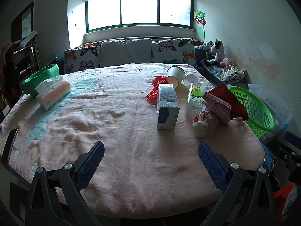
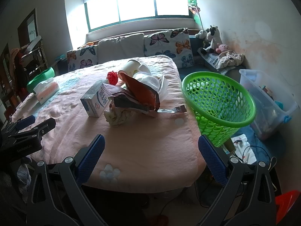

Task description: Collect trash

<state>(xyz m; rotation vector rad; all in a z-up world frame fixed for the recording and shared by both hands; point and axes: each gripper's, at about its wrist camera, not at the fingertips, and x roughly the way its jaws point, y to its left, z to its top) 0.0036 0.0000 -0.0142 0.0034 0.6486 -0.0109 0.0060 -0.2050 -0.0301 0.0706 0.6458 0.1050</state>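
Note:
Trash lies on a table covered by a pink blanket [image 1: 116, 131]: a white-blue milk carton [image 1: 167, 107] [image 2: 96, 101], a crumpled wrapper ball [image 1: 203, 122] [image 2: 118, 115], a red snack bag [image 1: 223, 99] [image 2: 143, 94], a clear plastic bottle [image 1: 194, 98], a tipped paper cup [image 1: 175, 74] [image 2: 129, 66] and a red net [image 1: 156, 88] [image 2: 112, 77]. A green mesh basket [image 1: 252, 109] [image 2: 220, 105] stands at the table's right edge. My left gripper [image 1: 151, 160] is open and empty over the near blanket. My right gripper [image 2: 151, 155] is open and empty near the front edge, left of the basket.
A tissue pack [image 1: 53, 94] [image 2: 47, 90] and a green bowl [image 1: 40, 78] sit at the far left. A phone [image 1: 9, 145] lies at the left edge. Cushions [image 1: 126, 52] line the back. A clear storage bin [image 2: 269, 101] stands on the floor at right.

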